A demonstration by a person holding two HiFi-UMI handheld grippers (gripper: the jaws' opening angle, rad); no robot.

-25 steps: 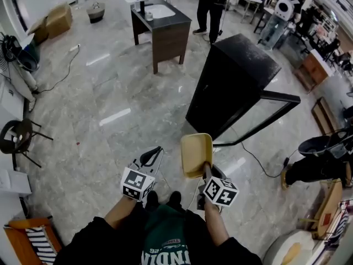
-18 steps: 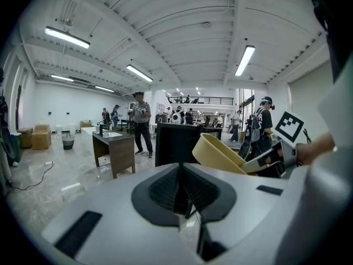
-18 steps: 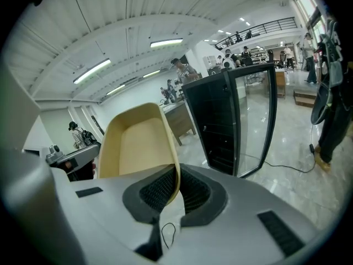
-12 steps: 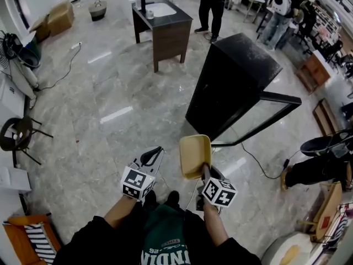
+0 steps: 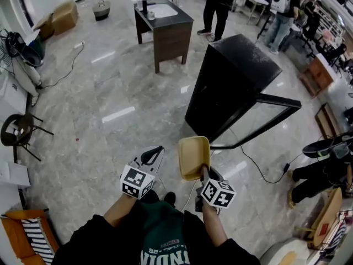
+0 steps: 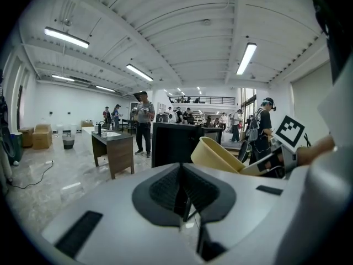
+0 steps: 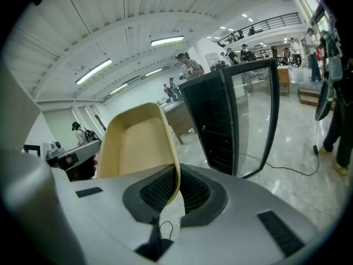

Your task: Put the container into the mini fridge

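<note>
I hold a tan rectangular container (image 5: 194,157) upright by its near rim in my right gripper (image 5: 205,175); its jaws are shut on the thin wall of the container (image 7: 138,142). The black mini fridge (image 5: 231,81) stands ahead on the floor with its glass door (image 5: 262,120) swung open to the right. In the right gripper view the fridge (image 7: 218,120) and its door (image 7: 255,112) are a short way ahead. My left gripper (image 5: 151,156) is shut and holds nothing, left of the container (image 6: 220,156).
A dark wooden table (image 5: 162,26) with a white basin stands behind the fridge. A person (image 5: 218,4) stands beyond it, others at the back right. A black cable (image 5: 259,167) runs on the floor by the door. A chair (image 5: 16,134) sits at left.
The fridge and table have drifted slightly in the head view as I shifted a little. The container stays held the same way in my right gripper.
</note>
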